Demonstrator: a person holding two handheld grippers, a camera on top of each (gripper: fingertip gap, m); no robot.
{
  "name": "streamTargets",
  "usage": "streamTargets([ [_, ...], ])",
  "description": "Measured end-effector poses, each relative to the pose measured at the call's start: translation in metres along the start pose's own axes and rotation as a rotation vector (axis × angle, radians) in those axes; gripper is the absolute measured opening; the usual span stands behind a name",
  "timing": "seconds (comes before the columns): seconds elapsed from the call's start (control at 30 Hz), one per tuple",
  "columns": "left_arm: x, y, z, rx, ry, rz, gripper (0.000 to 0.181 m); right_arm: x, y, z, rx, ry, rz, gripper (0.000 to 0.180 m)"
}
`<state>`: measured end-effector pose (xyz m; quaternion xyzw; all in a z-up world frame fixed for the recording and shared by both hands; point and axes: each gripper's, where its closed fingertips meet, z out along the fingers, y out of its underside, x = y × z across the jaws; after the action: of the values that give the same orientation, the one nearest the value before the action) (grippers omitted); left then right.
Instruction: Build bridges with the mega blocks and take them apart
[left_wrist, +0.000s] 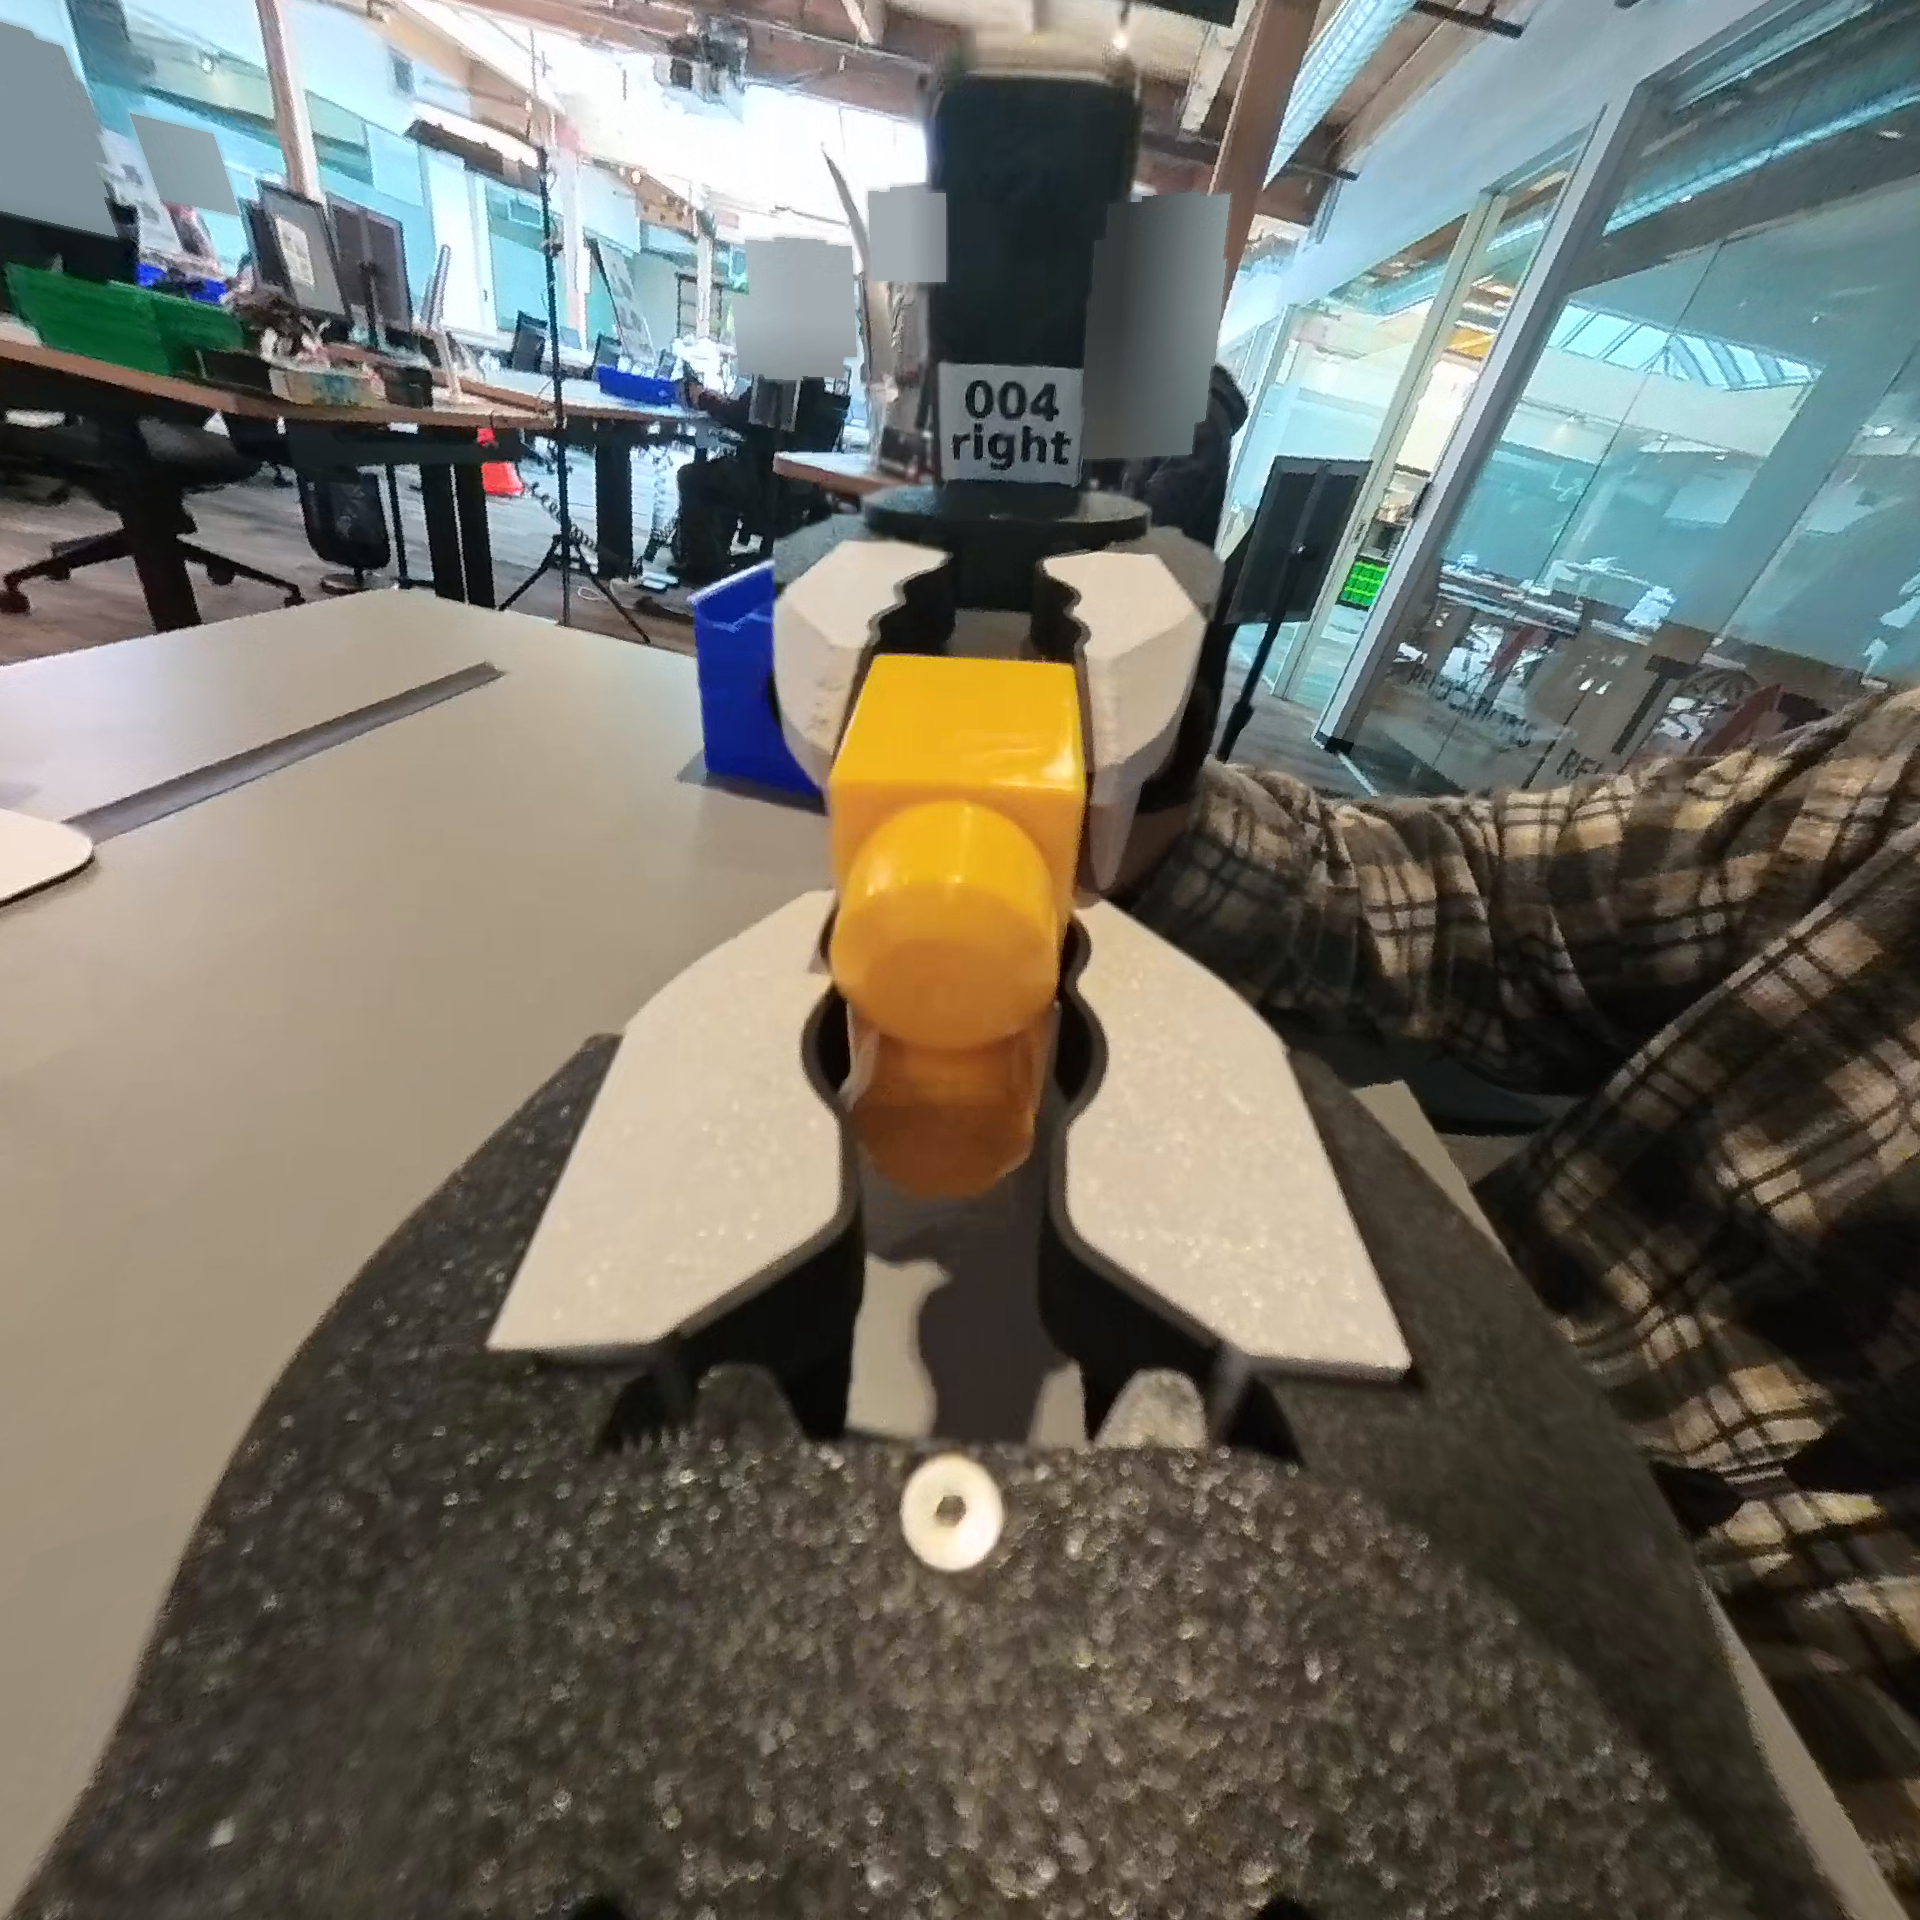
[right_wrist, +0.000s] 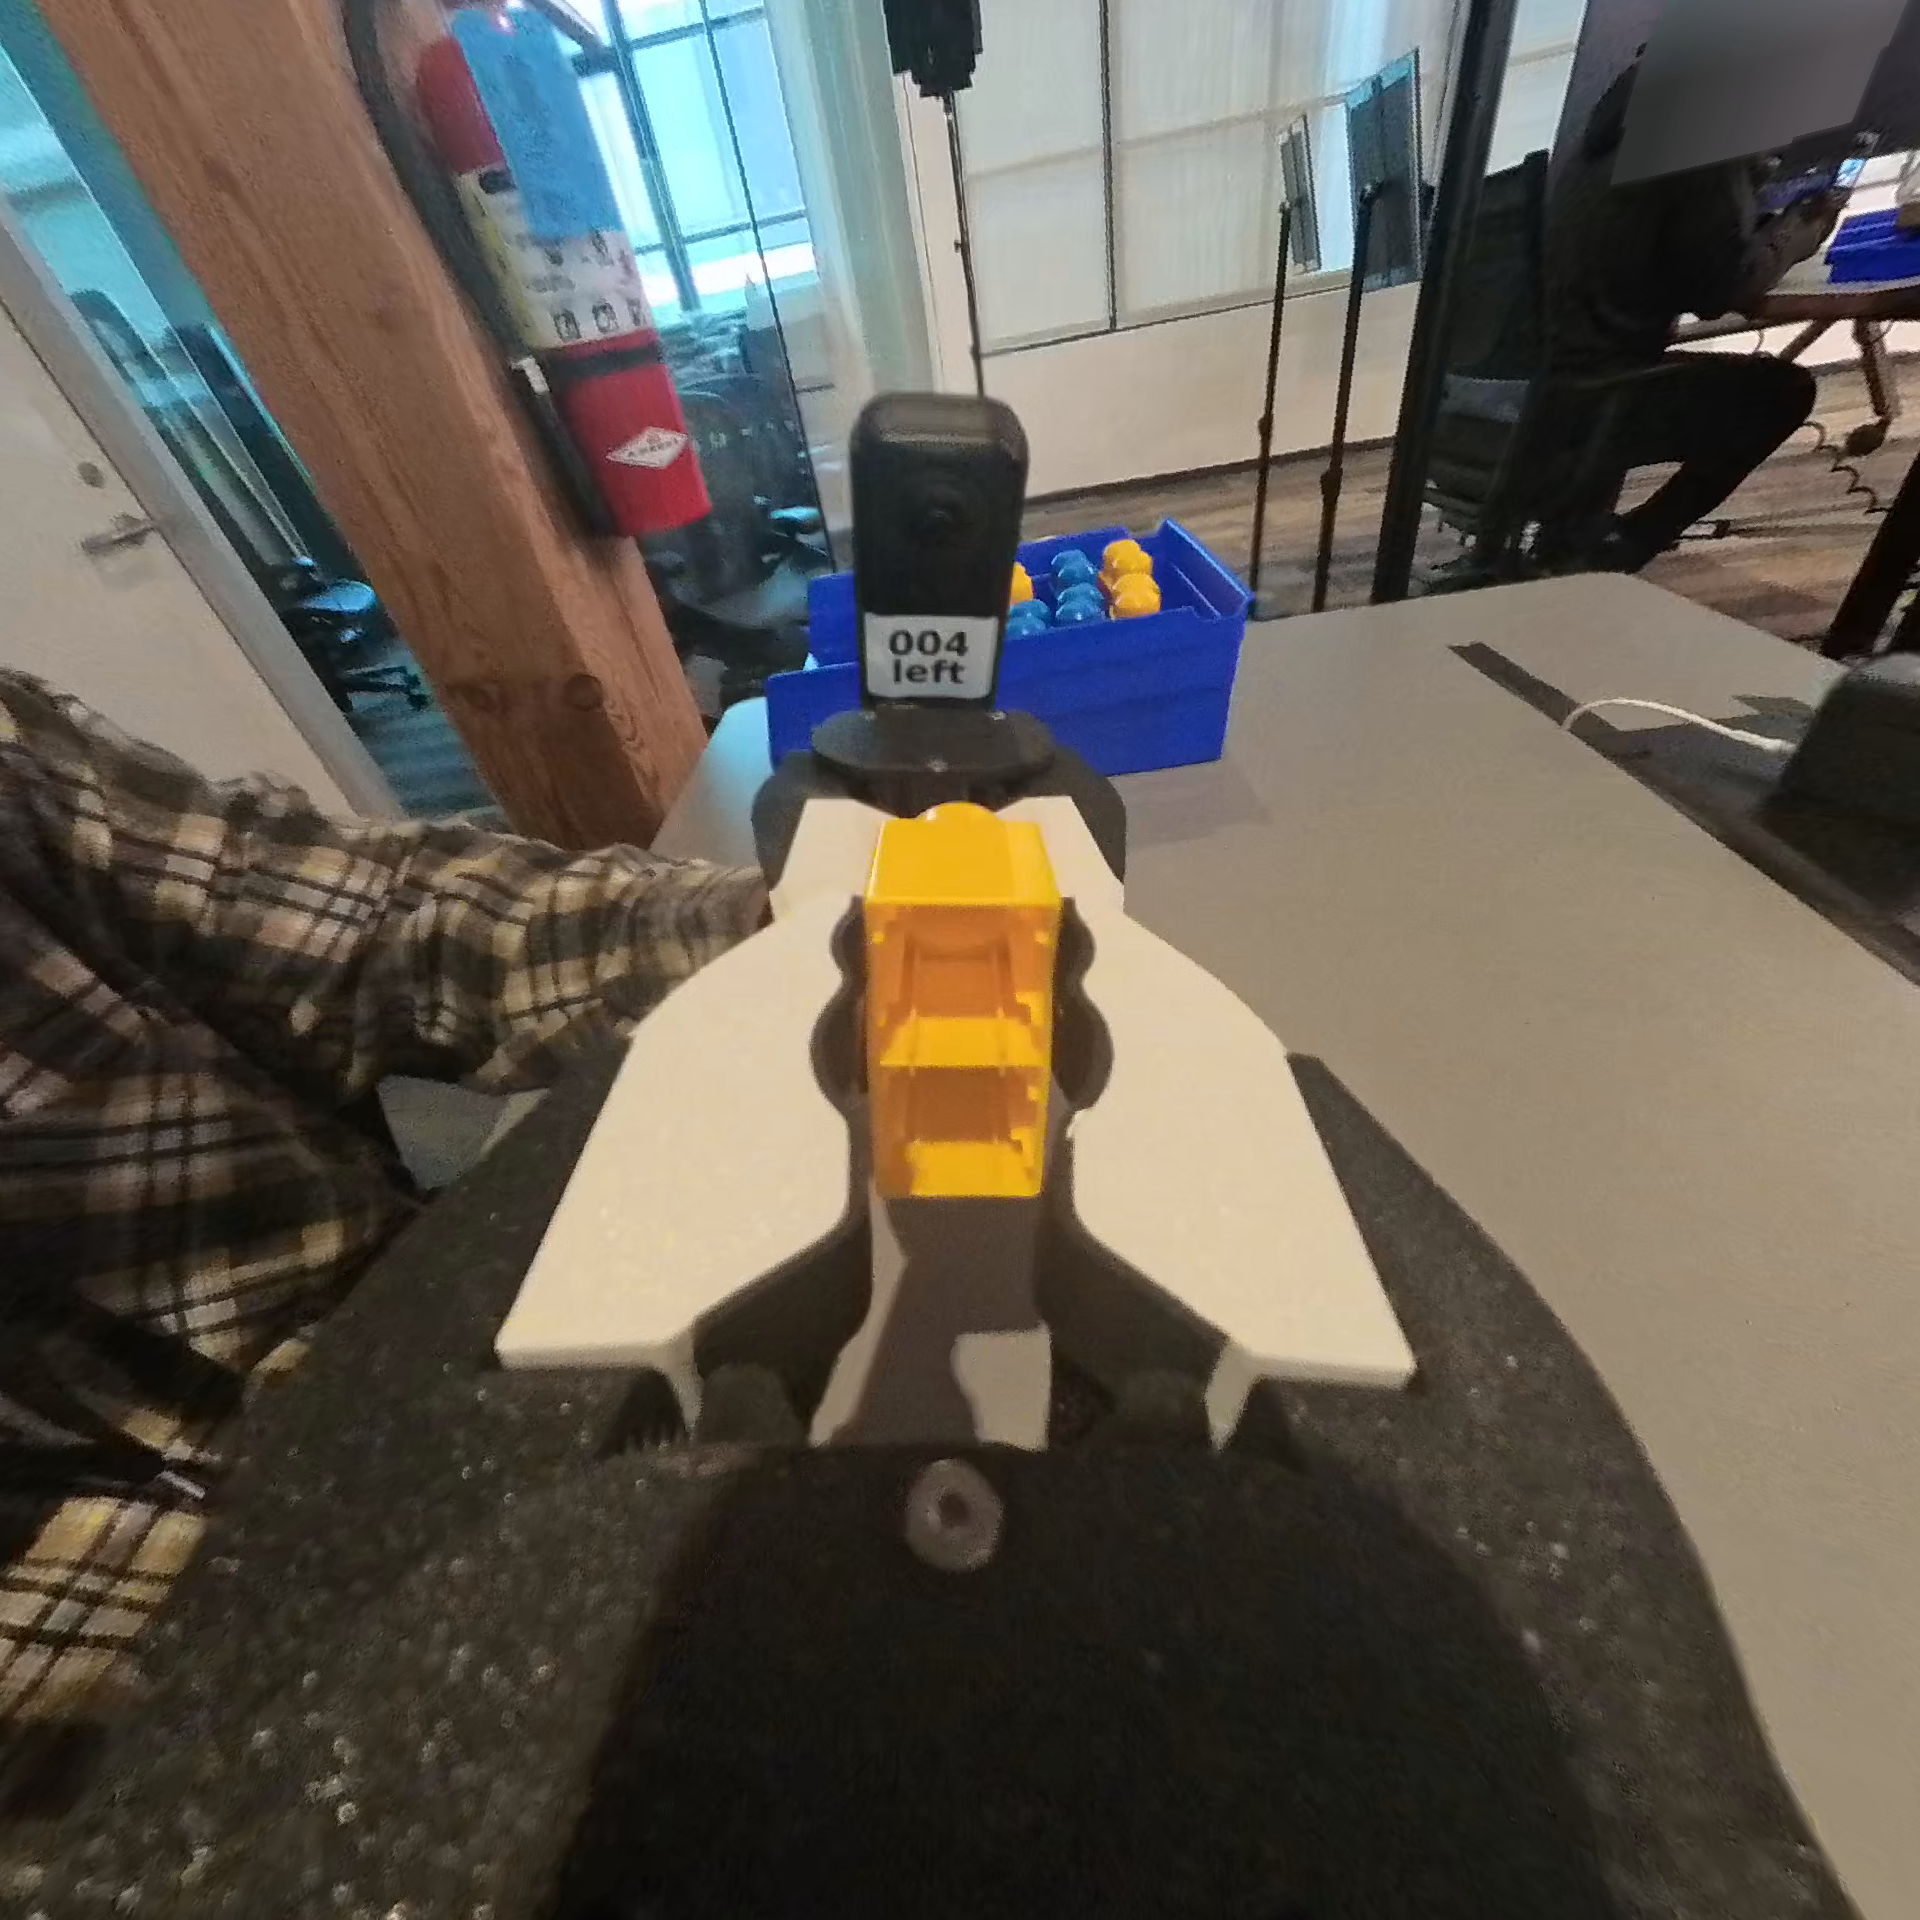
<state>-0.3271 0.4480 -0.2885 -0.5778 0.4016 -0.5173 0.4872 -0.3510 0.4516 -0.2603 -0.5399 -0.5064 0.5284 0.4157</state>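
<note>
**Both tongs on one yellow block, held above the table**

At the centre of my left wrist view sits the yellow block (left_wrist: 961, 821), a two-stud piece lying lengthwise along the fingers, its round studs pointing up toward the camera. My left gripper (left_wrist: 951, 1049) has it pinched at the near end, the white fingers (left_wrist: 717, 1153) pressed against its sides. Just beyond, at the frame's middle, the right gripper (left_wrist: 982, 717) faces me and clamps the far end of the same piece — the two tools meet nose to nose.

From the right wrist view I see the block's hollow underside (right_wrist: 961, 1023), two open cells, squeezed between that gripper's fingers (right_wrist: 707, 1164), with the left gripper (right_wrist: 940, 842) holding the far end. The block hangs clear of the grey table (right_wrist: 1455, 987), which fills the right of that frame.

Farther out, a blue bin (right_wrist: 1132, 686) stands at the table's far edge, upper centre, with blue and yellow blocks (right_wrist: 1101, 587) inside; in the left view only its corner (left_wrist: 732, 686) shows behind the right gripper. A plaid sleeve (left_wrist: 1558, 935) crosses the right side of the left view. A red fire extinguisher (right_wrist: 613, 395) hangs on a wooden post, upper left of the right view.
</note>
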Motion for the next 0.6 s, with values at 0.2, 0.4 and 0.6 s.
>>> streamTargets([
  [0.2,-0.017,0.004,-0.001,0.001,-0.077,-0.045,0.08,-0.002,-0.04,-0.068,0.017,0.233,-0.068,0.034],
  [0.4,-0.018,0.0,-0.003,0.025,-0.072,-0.084,0.087,0.01,-0.055,-0.283,-0.18,0.854,0.001,0.034],
  [0.6,-0.018,0.005,-0.001,-0.004,-0.081,-0.076,0.084,-0.009,0.05,-0.454,-0.459,1.293,0.367,0.035],
])
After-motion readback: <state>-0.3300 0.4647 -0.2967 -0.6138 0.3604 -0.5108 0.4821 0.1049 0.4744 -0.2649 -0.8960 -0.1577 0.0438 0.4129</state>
